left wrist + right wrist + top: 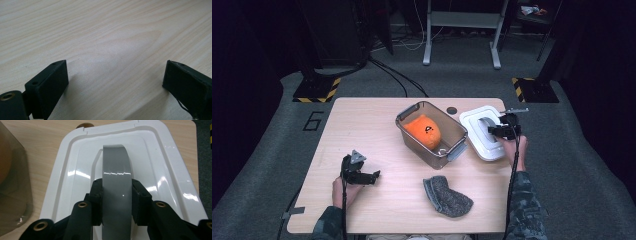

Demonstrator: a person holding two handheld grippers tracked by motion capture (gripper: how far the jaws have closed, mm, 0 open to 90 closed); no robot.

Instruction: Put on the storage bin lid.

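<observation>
Wooden counter (pixel 377 125) carries bin (pixel 412 132), toy inside. White lid (pixel 472 120) lies just right of bin, handle (pixel 116 170) running along right gripper's (pixel 117 202) axis; that gripper pinches handle. Left gripper (pixel 115 80) spread, empty, well apart near counter's left.

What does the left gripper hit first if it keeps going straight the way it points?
Probably the bare table: the left gripper points low over it, jaws open and empty. In the high view it aims right, toward the grey sock; depth unclear.
</observation>
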